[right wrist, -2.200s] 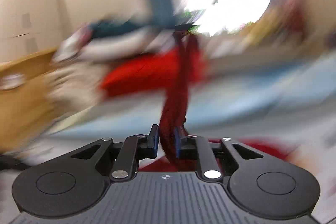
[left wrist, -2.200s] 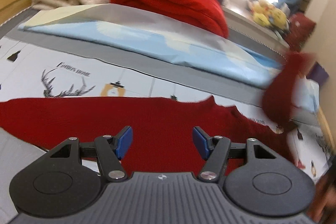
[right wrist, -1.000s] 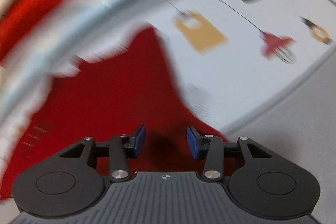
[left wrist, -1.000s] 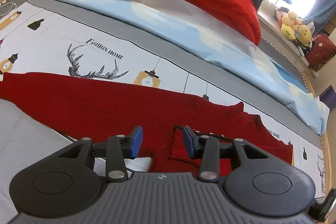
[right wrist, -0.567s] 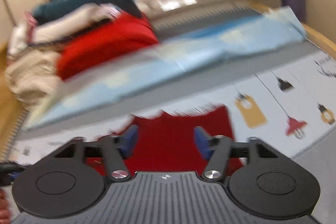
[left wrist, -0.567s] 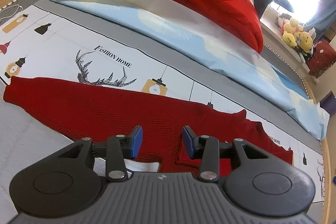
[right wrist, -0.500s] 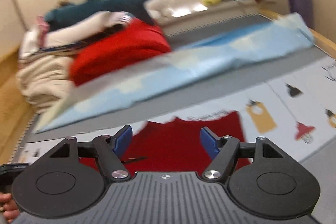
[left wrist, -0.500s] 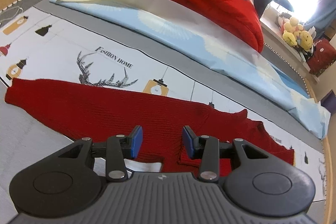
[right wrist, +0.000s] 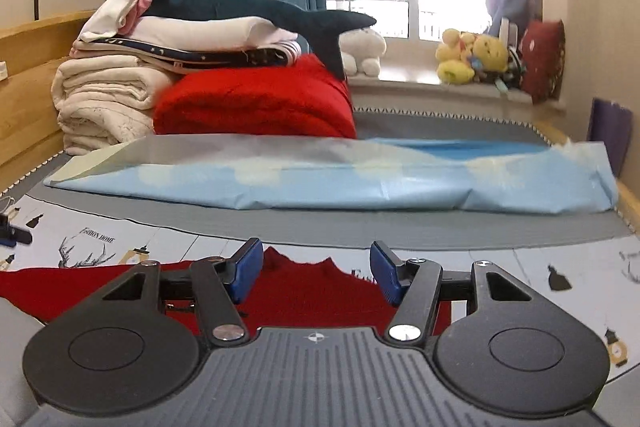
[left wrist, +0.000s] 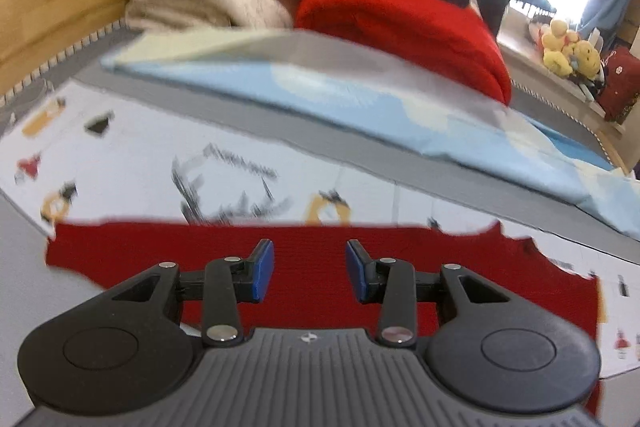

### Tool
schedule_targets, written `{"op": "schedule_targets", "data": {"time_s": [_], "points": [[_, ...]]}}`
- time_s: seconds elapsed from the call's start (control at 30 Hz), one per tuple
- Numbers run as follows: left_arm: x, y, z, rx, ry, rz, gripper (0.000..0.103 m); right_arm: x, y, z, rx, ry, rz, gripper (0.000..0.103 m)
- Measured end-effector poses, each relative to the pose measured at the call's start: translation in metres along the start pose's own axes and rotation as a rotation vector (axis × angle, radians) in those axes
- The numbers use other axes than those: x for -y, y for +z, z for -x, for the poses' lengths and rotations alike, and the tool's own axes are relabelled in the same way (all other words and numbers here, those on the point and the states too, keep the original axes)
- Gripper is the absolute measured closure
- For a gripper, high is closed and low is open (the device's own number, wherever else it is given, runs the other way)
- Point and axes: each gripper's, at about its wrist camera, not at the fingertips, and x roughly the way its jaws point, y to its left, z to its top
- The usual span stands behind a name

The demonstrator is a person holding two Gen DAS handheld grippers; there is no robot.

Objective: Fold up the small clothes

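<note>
my right gripper (right wrist: 316,269) closing, nothing between my pads, red sweater (right wrist: 312,295) flat on printed sheet (right wrist: 540,275) at 6 o'clock, blue bedding (right wrist: 360,183) centre, red blanket (right wrist: 256,103) and shark plush (right wrist: 248,3) at 11 o'clock

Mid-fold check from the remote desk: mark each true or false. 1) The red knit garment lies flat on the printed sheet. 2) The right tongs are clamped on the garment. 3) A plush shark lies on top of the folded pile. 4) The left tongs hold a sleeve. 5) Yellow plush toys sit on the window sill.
1) True: the red knit garment lies flat on the printed sheet.
2) False: the right tongs are closing but grip nothing.
3) True: plush shark, folded pile.
4) False: the left tongs are open, empty.
5) True: yellow plush toys.
</note>
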Motion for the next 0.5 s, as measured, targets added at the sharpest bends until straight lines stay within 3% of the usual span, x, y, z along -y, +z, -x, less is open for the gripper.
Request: {"op": "schedule_targets", "data": {"time_s": [0.03,0.1,0.17,0.23,0.33,0.5], "points": [[-0.009,-0.004,-0.006,0.019,0.012,-0.01,0.059,0.0,0.001,0.002,0.008,-0.002,0.004,0.042],[-0.031,-0.008,-0.025,-0.064,0.051,0.037,0.059,0.001,0.001,0.003,0.018,0.001,-0.001,0.042],[-0.065,-0.008,-0.044,-0.131,0.038,0.211,0.059,0.004,0.001,0.003,0.013,0.005,-0.008,0.042],[-0.087,-0.011,-0.056,-0.151,0.084,0.294,0.059,0.006,-0.001,0.003,0.006,0.002,-0.006,0.042],[-0.114,-0.015,-0.071,-0.174,0.153,0.358,0.059,0.006,-0.004,-0.004,-0.02,0.0,-0.013,0.042],[-0.15,-0.027,-0.089,-0.226,0.191,0.475,0.057,-0.002,-0.009,-0.016,-0.064,-0.001,-0.016,0.042]]}}
